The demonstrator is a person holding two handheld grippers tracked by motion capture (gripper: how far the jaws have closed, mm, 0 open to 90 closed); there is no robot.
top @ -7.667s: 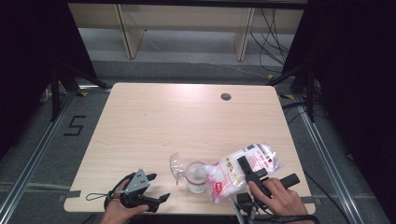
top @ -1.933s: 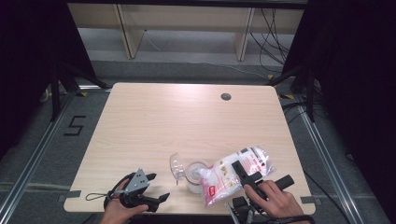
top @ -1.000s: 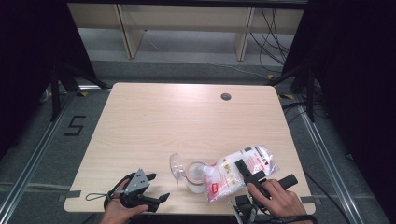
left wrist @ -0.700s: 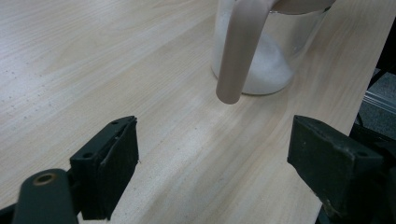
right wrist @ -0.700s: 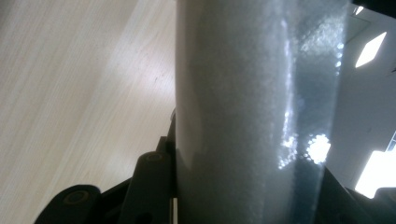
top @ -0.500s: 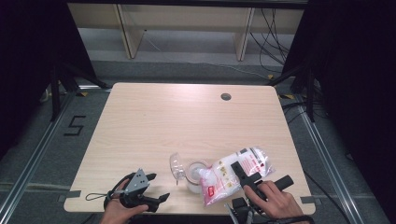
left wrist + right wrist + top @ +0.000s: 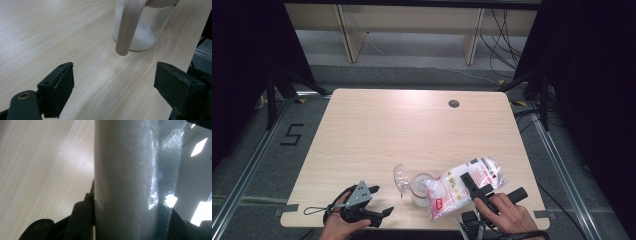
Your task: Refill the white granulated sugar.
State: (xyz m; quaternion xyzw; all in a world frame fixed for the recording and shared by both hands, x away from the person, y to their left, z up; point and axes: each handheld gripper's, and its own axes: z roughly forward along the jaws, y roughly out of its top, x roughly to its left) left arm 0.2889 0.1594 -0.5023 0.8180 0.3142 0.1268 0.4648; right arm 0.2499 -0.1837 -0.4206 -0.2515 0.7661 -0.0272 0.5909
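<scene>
A clear bag of white granules (image 7: pixel 447 196) with a red label is tilted, its lower corner over the mouth of a glass jar (image 7: pixel 419 191). My right gripper (image 7: pixel 469 180) is shut on the bag's middle; in the right gripper view the bag (image 7: pixel 130 170) stands between the jaws. The jar (image 7: pixel 145 37) has white granules in its bottom, and a pale beige bar (image 7: pixel 127 30) hangs in front of it. My left gripper (image 7: pixel 382 201) rests open on the table to the jar's left. In its own view the left gripper (image 7: pixel 115 87) has nothing between its jaws.
A clear lid-like piece (image 7: pixel 401 179) lies just left of the jar. The light wooden table (image 7: pixel 412 130) has a round cable hole (image 7: pixel 454 103) at the far right. Its front edge runs close under both hands. Shelving stands beyond the table.
The bag's tilt over the jar has wavered slightly. Both hands have stayed where they were, and the left gripper has not moved.
</scene>
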